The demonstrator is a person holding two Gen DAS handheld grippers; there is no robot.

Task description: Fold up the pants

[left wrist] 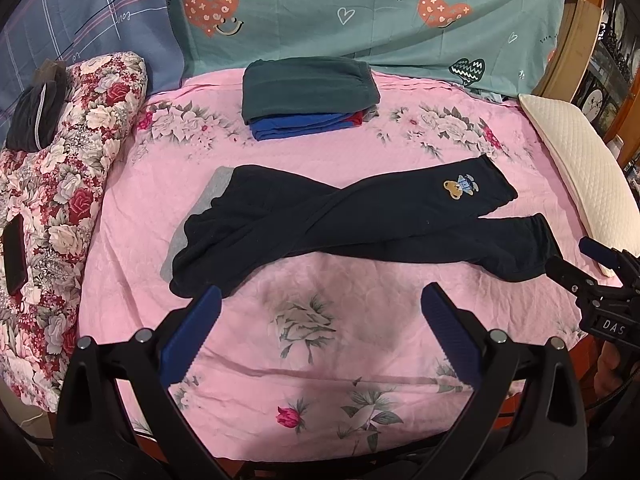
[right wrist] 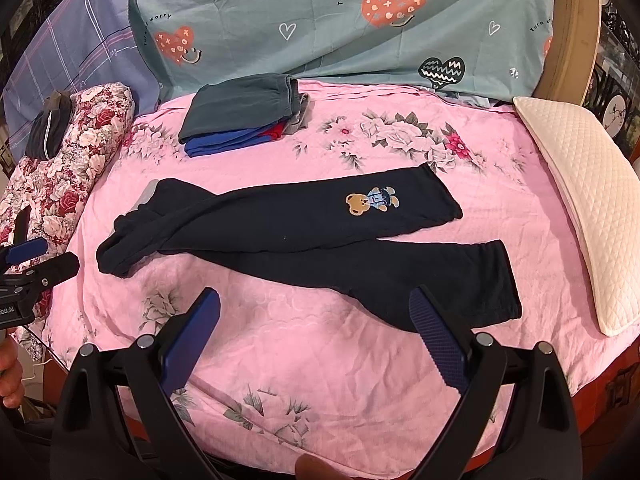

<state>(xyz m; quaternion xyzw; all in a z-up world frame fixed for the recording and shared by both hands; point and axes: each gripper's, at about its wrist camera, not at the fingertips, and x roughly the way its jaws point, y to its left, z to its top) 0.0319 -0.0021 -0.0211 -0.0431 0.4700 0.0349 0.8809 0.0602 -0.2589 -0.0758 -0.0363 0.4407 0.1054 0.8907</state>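
The dark pants (left wrist: 360, 224) are spread across the middle of the pink floral bedsheet (left wrist: 320, 360), their two legs crossed over one another and a bear patch (left wrist: 460, 187) shown on the upper leg. Beyond the pants, toward the teal heart-print cover (left wrist: 360, 12), a stack of folded clothes (left wrist: 308, 96) is laid, apart from them. To one side of the pants a red floral quilt (left wrist: 68, 184) is bunched, with a dark phone (left wrist: 15, 256) and a dark pouch (left wrist: 36, 116) resting on it; on the opposite side a white quilted pillow (right wrist: 580, 200) is placed along the bed edge. The left claw (left wrist: 320, 312) is held spread wide just short of the pants, nothing gripped. The right claw (right wrist: 316, 316) is likewise held wide and empty, one blue pad seen just over the nearer leg. Nothing is seen lying between either claw and the pants.
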